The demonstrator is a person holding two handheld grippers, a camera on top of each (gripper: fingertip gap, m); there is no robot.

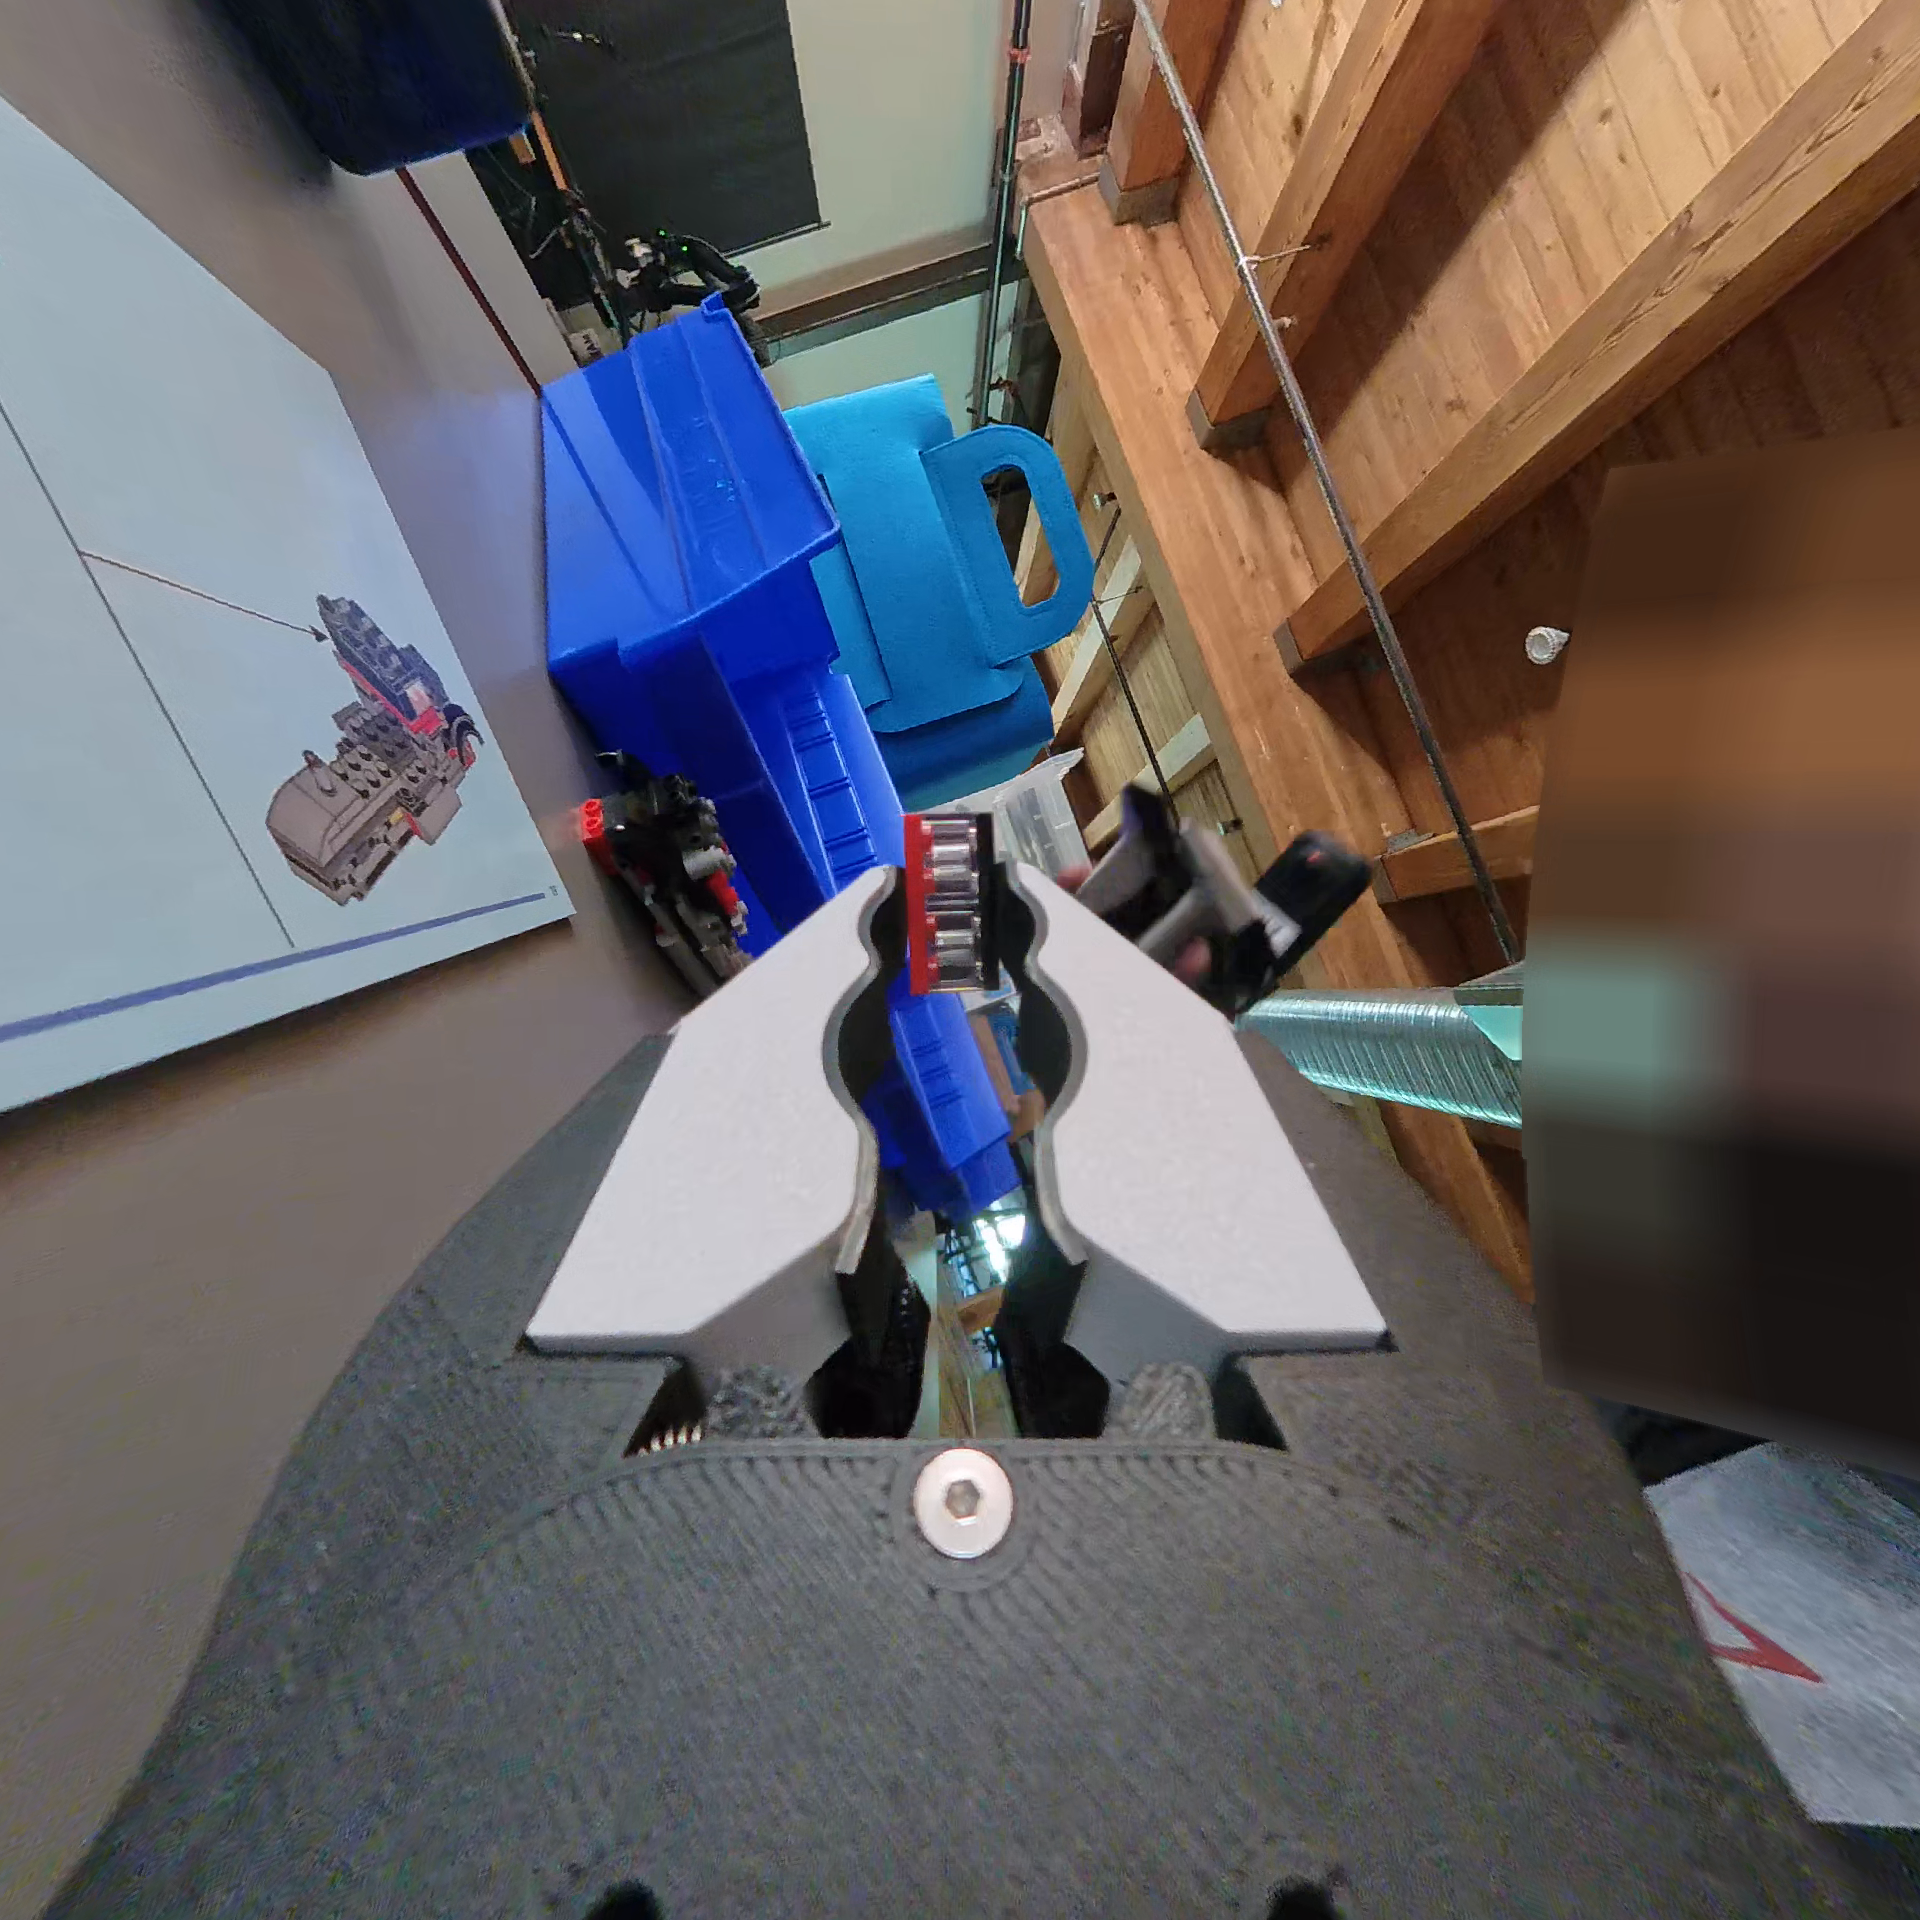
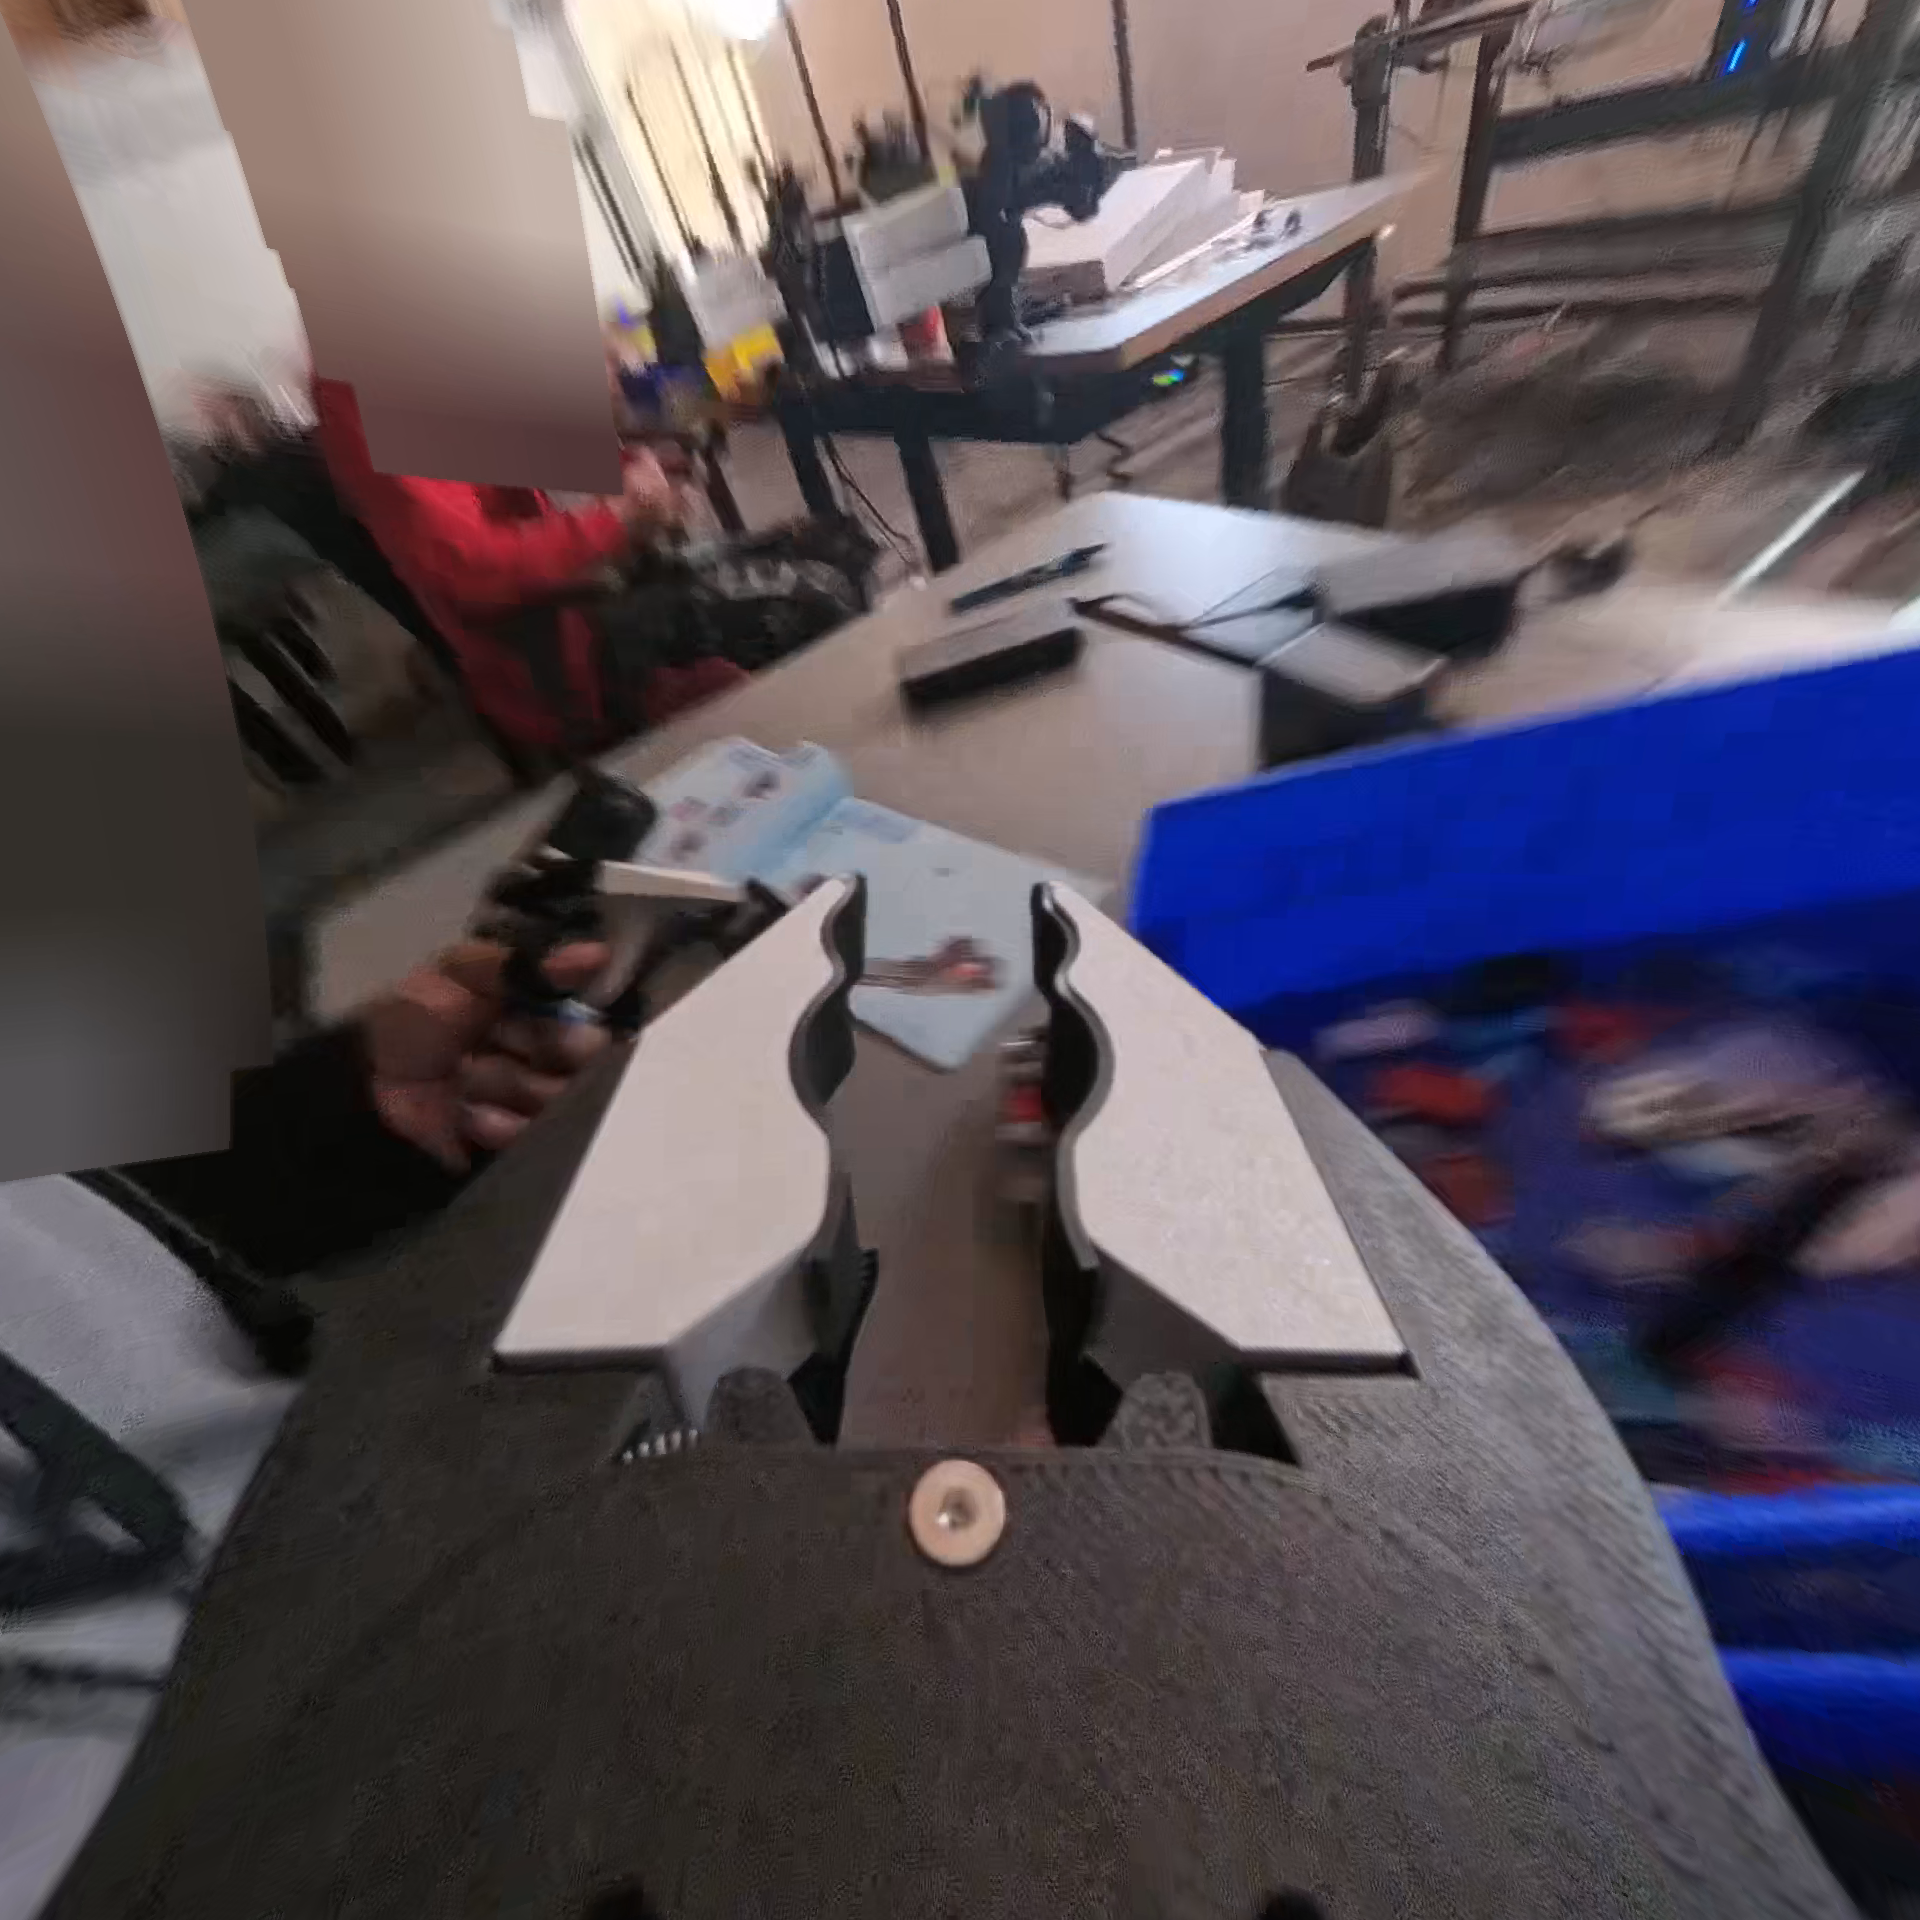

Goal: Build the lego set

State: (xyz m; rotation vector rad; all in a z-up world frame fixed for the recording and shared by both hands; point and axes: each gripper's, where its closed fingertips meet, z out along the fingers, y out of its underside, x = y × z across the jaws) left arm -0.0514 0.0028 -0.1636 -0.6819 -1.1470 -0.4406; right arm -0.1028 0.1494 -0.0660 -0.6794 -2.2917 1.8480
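Spreading brown across the left wrist view from seven to ten o'clock: the worktop (image 1: 260, 1195), carrying everything. Standing on it near the view's centre, toward twelve o'clock: the blue bin (image 1: 686, 540), in the right wrist view sitting at three o'clock and holding blurred loose bricks (image 2: 1558, 1143). Lying open at nine o'clock: the instruction booklet (image 1: 208, 675), showing a drawing of a half-built vehicle with an arrow into it. Resting against the bin's foot, at ten o'clock of the fingertips: the part-built lego model (image 1: 670, 873) in black and red. Clenching at the very tips: the left hand-held gripper (image 1: 953, 883), pinching a small sub-assembly (image 1: 951, 914) of a red plate, shiny silver cylinders and a black piece, raised clear of the worktop. Hanging released with nothing between its jaws: the right hand-held gripper (image 2: 948, 888), pointing at the booklet just beside the bin. Judging from this: carrying a finished sub-assembly toward the model. Calling next, probably, for steadying the model with the free gripper and pressing the piece on squarely. Reading no brand or wording anywhere: bin moulding and page print too small or blurred.
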